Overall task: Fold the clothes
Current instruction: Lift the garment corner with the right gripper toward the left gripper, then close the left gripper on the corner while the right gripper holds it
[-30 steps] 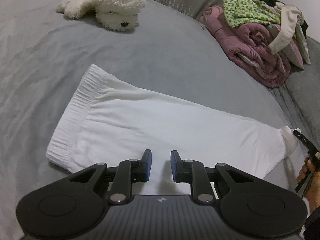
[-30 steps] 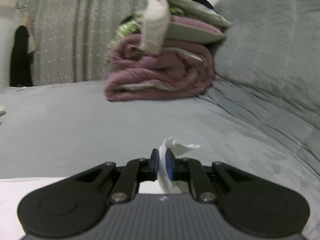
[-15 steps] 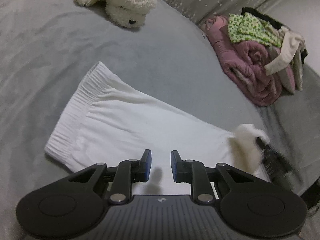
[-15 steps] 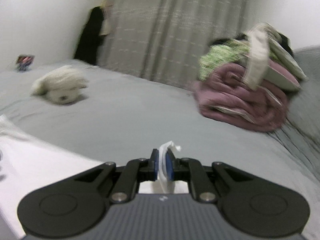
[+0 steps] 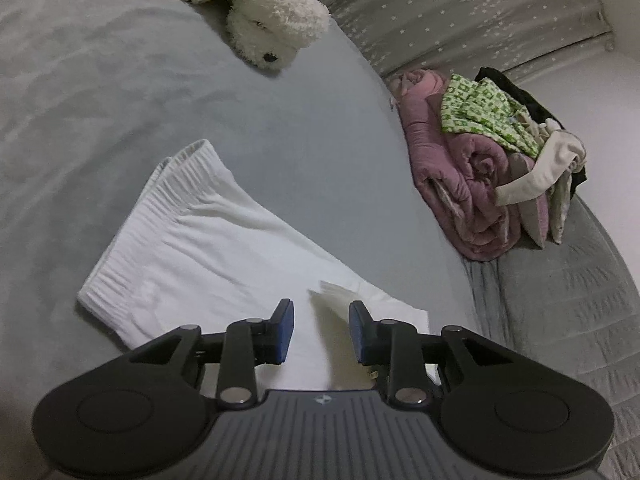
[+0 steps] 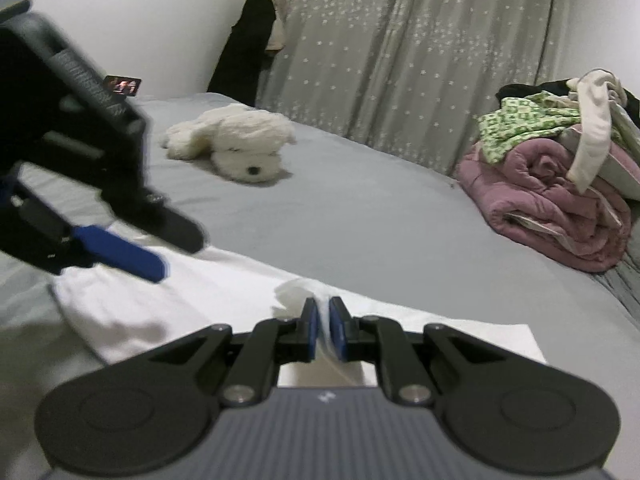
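White pants (image 5: 208, 256) lie flat on the grey bed (image 5: 100, 100), with the elastic waistband (image 5: 168, 196) at the far left. My right gripper (image 6: 324, 328) is shut on the pants' leg end (image 6: 296, 292) and holds it folded back over the rest of the cloth. My left gripper (image 5: 321, 332) hovers low over the near edge of the pants, its jaws opening. The lifted leg end (image 5: 336, 300) shows in the gap, and neither pad presses on it. In the right wrist view, my left gripper's blue pad (image 6: 120, 256) hangs over the pants (image 6: 200, 292) at the left.
A white plush dog (image 5: 260, 20) lies at the far side of the bed. A pink rolled blanket (image 5: 472, 184) topped with mixed clothes (image 5: 488, 116) sits at the right, by a grey quilted cushion (image 5: 560, 300). A starred curtain (image 6: 400, 60) and a dark hanging garment (image 6: 248, 40) stand behind.
My right gripper has carried the leg end from the far right across to the left, over the pants, doubling them. My left gripper has rolled slightly and its jaws stand wider.
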`<action>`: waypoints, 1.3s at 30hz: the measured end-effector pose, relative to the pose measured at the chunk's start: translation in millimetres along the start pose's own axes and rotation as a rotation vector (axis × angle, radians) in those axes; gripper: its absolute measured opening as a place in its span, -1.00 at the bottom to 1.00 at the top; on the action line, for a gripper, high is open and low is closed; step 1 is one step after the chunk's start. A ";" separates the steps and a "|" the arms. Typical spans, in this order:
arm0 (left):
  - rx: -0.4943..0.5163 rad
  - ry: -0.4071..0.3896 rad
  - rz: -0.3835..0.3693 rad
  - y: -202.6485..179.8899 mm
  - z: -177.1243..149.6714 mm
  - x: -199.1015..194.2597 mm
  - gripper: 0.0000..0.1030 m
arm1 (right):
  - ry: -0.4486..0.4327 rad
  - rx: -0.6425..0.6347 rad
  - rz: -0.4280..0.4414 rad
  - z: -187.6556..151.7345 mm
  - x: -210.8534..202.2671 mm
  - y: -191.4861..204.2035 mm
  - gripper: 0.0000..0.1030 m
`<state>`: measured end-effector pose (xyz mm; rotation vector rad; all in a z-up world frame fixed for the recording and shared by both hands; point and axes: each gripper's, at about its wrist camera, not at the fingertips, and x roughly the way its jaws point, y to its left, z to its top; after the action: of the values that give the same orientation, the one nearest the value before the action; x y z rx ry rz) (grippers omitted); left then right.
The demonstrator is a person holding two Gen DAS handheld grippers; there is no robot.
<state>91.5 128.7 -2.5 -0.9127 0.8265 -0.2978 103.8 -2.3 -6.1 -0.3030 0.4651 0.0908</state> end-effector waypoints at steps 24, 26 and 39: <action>-0.097 0.083 -0.049 11.3 -11.8 19.0 -0.39 | 0.059 -0.116 0.141 -28.7 -4.5 10.8 -0.42; -0.112 0.098 -0.058 12.9 -13.3 22.4 -0.35 | 0.053 -0.142 0.158 -28.2 -5.4 14.4 -0.64; -0.147 0.133 -0.067 21.3 -17.9 38.9 -0.26 | 0.040 -0.176 0.216 -36.0 -17.9 12.4 -0.61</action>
<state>101.8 109.6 -45.0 -1.0686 0.9510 -0.3627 70.6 -1.9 -32.0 -0.4274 0.5297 0.3383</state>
